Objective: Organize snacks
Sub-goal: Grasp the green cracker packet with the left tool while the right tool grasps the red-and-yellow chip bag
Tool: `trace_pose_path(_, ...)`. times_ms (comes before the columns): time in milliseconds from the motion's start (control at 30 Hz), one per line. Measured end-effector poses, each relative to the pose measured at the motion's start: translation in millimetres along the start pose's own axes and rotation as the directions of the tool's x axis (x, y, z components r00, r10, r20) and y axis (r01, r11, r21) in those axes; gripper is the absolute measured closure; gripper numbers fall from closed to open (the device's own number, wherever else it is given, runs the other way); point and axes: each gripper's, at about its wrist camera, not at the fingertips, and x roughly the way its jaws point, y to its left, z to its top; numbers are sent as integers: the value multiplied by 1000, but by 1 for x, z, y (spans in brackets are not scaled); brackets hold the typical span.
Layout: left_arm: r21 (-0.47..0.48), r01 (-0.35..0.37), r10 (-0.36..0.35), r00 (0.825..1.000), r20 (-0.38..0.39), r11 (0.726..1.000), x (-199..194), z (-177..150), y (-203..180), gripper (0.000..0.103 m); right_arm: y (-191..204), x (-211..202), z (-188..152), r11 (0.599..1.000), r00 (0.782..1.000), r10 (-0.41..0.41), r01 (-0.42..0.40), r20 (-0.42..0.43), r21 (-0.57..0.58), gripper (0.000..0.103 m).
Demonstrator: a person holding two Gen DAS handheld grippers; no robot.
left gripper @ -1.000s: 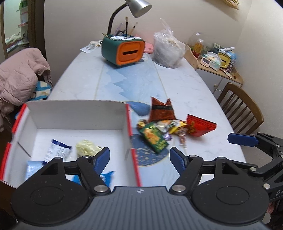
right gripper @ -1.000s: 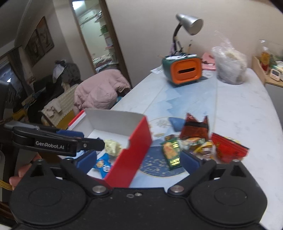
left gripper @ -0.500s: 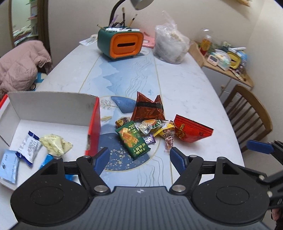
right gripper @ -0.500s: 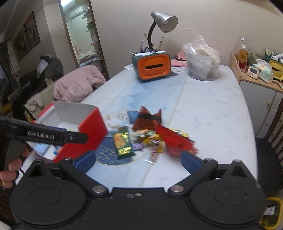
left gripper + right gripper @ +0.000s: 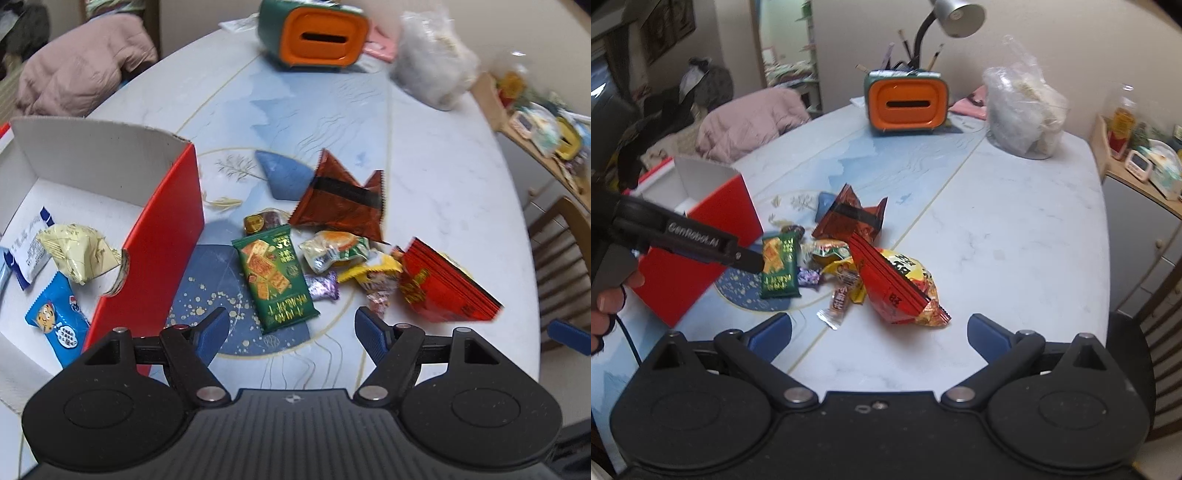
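A pile of snacks lies on the table: a green cracker packet (image 5: 275,275) (image 5: 779,267), a brown triangular bag (image 5: 341,201) (image 5: 853,218), a red chip bag (image 5: 443,291) (image 5: 897,286) and small candies (image 5: 323,286). A red-and-white box (image 5: 162,236) (image 5: 701,236) at the left holds a yellowish packet (image 5: 75,253) and blue packets (image 5: 55,319). My left gripper (image 5: 291,334) is open and empty, just short of the green packet. My right gripper (image 5: 881,336) is open and empty, near the red bag.
An orange-and-green tissue box (image 5: 908,103) with a lamp (image 5: 955,14) and a clear plastic bag (image 5: 1023,110) stand at the table's far end. A wooden chair (image 5: 561,251) is at the right. A pink jacket (image 5: 750,122) lies beyond the left edge.
My left gripper has moved right from over the box and come low toward the green packet. My right gripper has swung right to face the snack pile.
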Motion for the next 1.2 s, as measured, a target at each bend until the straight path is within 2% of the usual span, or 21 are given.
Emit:
trace_pose_path(333,-120,-98,90,994,-65,988,49,14,-1,28,-12,44,7,996,998,30,-34,-48,-87,6)
trace_pose_path(733,-208,-127,107,989,-103,970,81,19,14,28,-15,87,18,987,997,33,-44,-75,-157,13)
trace_pose_path(900,-192,-137,122,989,-88,972,85,22,12,28,-15,100,23,984,996,34,-47,-80,-169,16)
trace_pose_path(1067,-169,-152,141,987,-76,974,86,22,8,29,-14,108,24,985,996,32,-46,-83,-165,24)
trace_pose_path(1167,-160,-164,155,986,-65,973,85,21,6,34,-13,110,24,985,997,24,-38,-79,-170,29)
trace_pose_path(1200,-152,-163,155,986,-61,975,85,20,5,38,-12,110,24,985,997,19,-32,-78,-170,29)
